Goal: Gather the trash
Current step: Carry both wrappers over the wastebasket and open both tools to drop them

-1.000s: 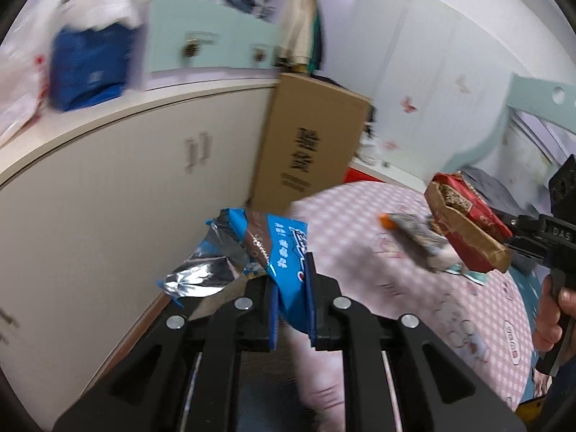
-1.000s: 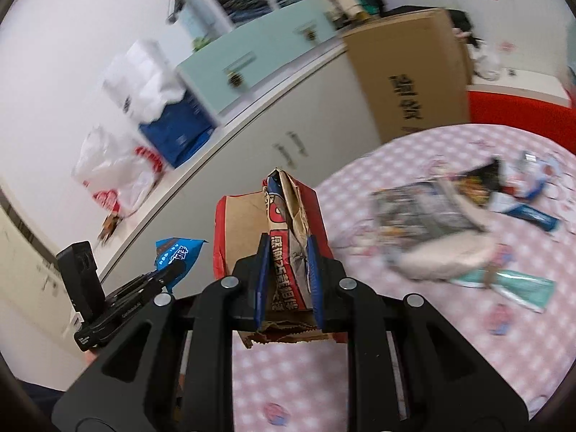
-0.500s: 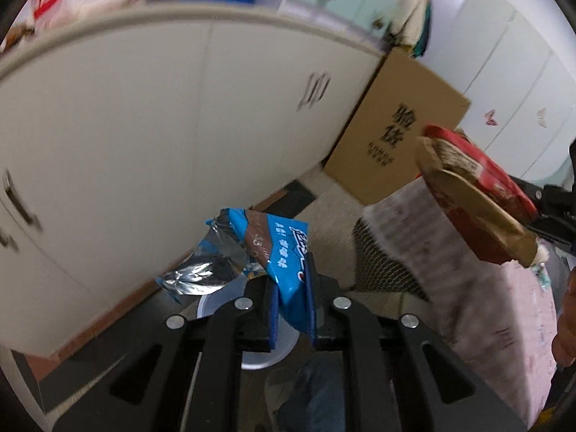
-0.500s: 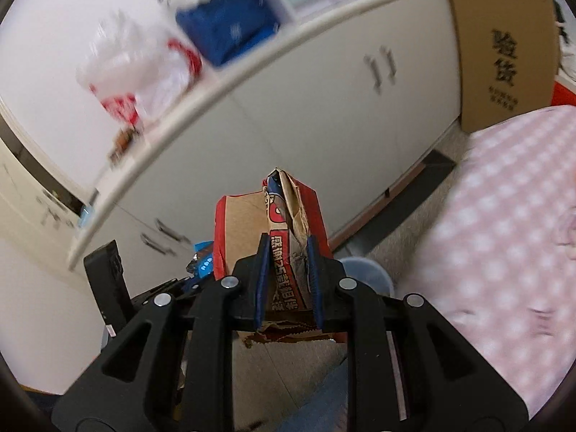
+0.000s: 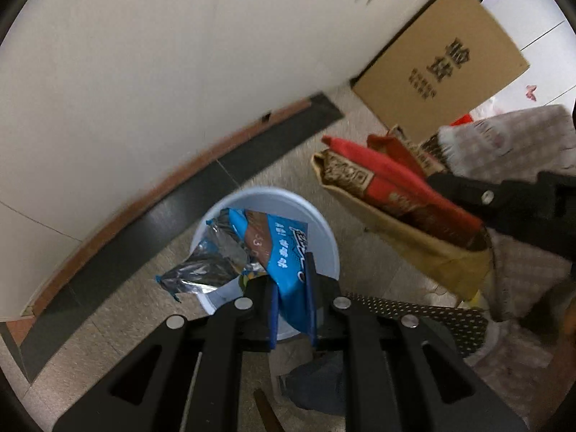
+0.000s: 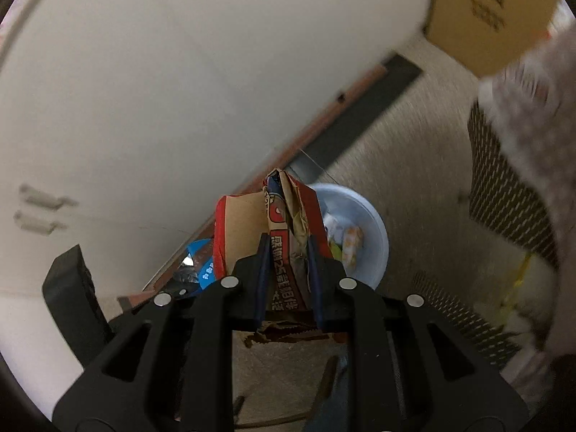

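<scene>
Now the left gripper [image 5: 291, 280] clamps a blue snack wrapper [image 5: 277, 248] over the pale blue bin [image 5: 325, 230]. Just right, the right gripper [image 6: 287, 270] pinches a red-and-brown paper bag [image 6: 284, 230]. Disposal step: next, jaws must part above the rim.

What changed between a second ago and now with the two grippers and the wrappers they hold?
Both grippers swung off the pink checked table and tipped down over the pale blue round bin on the floor. Unchanged: the left gripper stays shut on the blue foil snack wrapper, the right gripper on the red and brown paper bag; nothing released.
</scene>
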